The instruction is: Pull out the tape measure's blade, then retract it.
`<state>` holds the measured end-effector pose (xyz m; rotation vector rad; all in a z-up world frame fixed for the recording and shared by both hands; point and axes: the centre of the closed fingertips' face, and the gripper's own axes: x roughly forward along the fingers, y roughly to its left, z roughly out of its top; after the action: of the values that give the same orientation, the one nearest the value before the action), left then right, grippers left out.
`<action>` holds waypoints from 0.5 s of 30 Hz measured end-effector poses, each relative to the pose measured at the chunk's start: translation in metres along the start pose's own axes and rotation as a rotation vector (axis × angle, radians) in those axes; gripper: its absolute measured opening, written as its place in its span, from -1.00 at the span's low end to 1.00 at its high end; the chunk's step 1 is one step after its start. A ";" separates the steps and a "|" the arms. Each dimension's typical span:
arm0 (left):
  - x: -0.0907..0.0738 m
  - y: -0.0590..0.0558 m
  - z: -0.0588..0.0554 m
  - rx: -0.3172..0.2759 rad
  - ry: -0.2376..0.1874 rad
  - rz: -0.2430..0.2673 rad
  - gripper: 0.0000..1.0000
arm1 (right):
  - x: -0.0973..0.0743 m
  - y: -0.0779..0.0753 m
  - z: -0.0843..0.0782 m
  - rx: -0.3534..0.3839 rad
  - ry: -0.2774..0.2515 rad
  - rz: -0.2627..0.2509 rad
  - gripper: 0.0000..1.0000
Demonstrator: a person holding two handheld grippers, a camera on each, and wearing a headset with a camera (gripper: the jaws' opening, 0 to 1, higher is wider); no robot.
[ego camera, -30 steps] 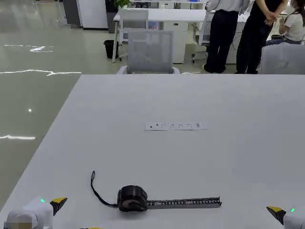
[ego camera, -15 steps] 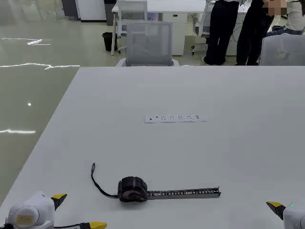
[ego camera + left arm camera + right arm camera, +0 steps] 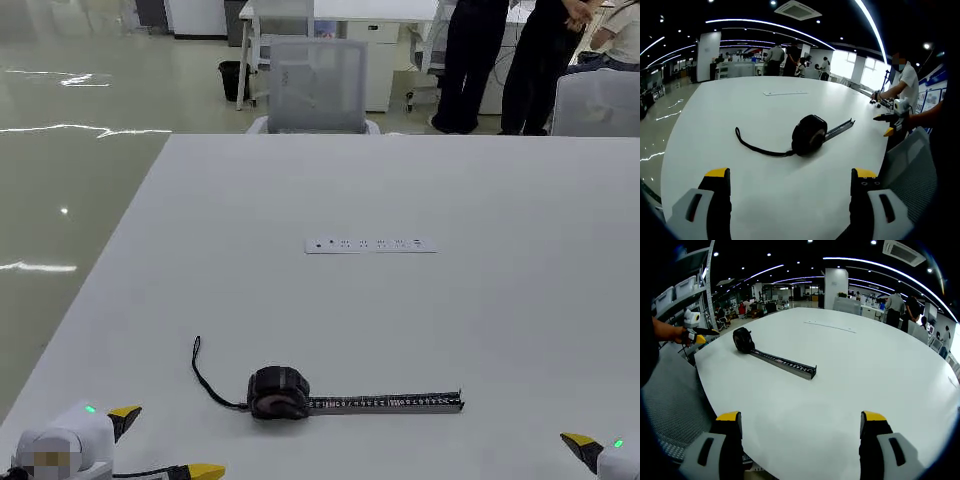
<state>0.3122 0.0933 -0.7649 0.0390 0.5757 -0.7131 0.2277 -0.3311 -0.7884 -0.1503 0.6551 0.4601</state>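
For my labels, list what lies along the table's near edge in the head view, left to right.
left gripper → black strap → tape measure case → pulled-out blade → right gripper

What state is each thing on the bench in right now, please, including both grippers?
Tape measure case: resting on the table, apart from both grippers.
Blade: pulled out along the table, not retracted.
Strap: loose, trailing on the table.
Left gripper: jaws open, holding nothing.
Right gripper: jaws open, holding nothing.
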 end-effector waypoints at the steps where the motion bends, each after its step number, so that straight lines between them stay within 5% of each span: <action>1: 0.000 0.000 0.000 0.001 -0.003 0.001 0.98 | -0.001 0.001 0.000 0.002 0.000 0.002 1.00; 15: -0.006 0.000 -0.004 0.008 -0.018 0.000 0.98 | -0.002 -0.008 0.017 -0.061 -0.026 0.023 1.00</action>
<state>0.3063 0.0976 -0.7651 0.0402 0.5559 -0.7151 0.2393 -0.3348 -0.7739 -0.1947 0.6183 0.5038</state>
